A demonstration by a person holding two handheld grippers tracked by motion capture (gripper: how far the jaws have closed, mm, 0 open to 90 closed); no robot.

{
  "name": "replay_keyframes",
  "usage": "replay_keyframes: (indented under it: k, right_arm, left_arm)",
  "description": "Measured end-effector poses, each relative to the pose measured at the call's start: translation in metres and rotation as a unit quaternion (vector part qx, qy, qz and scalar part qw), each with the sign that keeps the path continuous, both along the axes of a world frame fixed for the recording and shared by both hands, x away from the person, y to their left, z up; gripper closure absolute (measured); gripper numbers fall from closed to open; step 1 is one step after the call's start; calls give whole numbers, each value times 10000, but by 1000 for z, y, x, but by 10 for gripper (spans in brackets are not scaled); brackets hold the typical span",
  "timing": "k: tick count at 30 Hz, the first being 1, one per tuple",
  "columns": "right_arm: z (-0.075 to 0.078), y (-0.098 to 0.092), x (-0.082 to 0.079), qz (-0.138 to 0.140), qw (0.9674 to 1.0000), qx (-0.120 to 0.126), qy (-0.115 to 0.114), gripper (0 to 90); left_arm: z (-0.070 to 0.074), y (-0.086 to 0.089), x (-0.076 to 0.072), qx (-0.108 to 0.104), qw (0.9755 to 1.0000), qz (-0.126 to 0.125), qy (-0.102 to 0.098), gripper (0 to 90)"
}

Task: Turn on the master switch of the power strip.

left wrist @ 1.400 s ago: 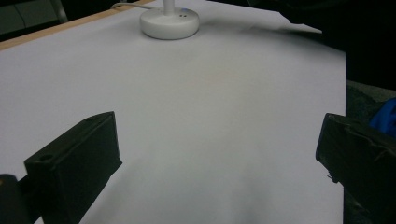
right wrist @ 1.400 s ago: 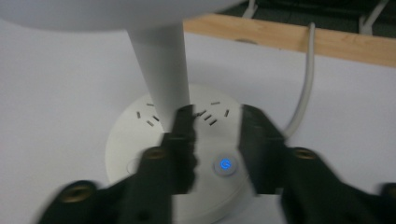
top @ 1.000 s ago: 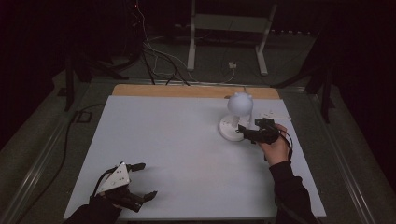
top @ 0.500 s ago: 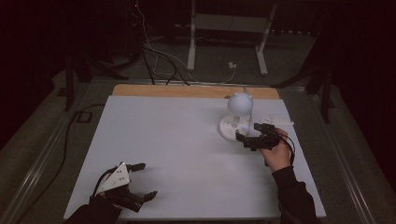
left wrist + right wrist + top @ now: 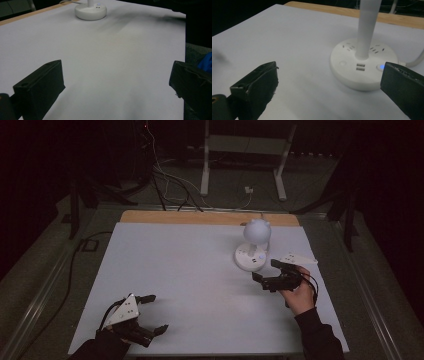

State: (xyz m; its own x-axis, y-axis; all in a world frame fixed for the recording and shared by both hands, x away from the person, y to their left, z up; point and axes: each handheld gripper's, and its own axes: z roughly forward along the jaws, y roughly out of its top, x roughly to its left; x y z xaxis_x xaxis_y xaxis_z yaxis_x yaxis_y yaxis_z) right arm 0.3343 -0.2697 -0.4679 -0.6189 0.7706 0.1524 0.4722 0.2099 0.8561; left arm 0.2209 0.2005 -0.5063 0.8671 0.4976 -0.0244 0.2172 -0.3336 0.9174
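The lamp [image 5: 254,247] stands on the far right part of the table [image 5: 190,270], upright, with a round white base, a thin stem and a ball-shaped head. A small blue light shines on the base. The right gripper [image 5: 270,271] is just beside the base, not touching it; its jaws have just been opening and now stand wide, with nothing between them. The left gripper [image 5: 151,312] is at the near left corner, well apart, also wide open and empty. The table is white with a wooden far edge. The room is dark; cables [image 5: 165,175] lie on the floor behind.
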Motion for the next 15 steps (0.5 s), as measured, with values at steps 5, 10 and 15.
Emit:
replay_keyframes:
  k: [5, 10, 15]
  right_arm:
    - [-5, 0, -12, 85, 9999, -62, 37, 9]
    - [-13, -1, -25, 180, 9997, -74, 152, 9]
    - [-19, -5, -38, 239, 9994, -160, 193, 9]
  left_arm:
    - [0, 0, 0, -1, 10000, 0, -3, 2]
    - [0, 0, 0, 4, 10000, 4, -12, 2]
    - [0, -1, 0, 15, 10000, -8, -6, 2]
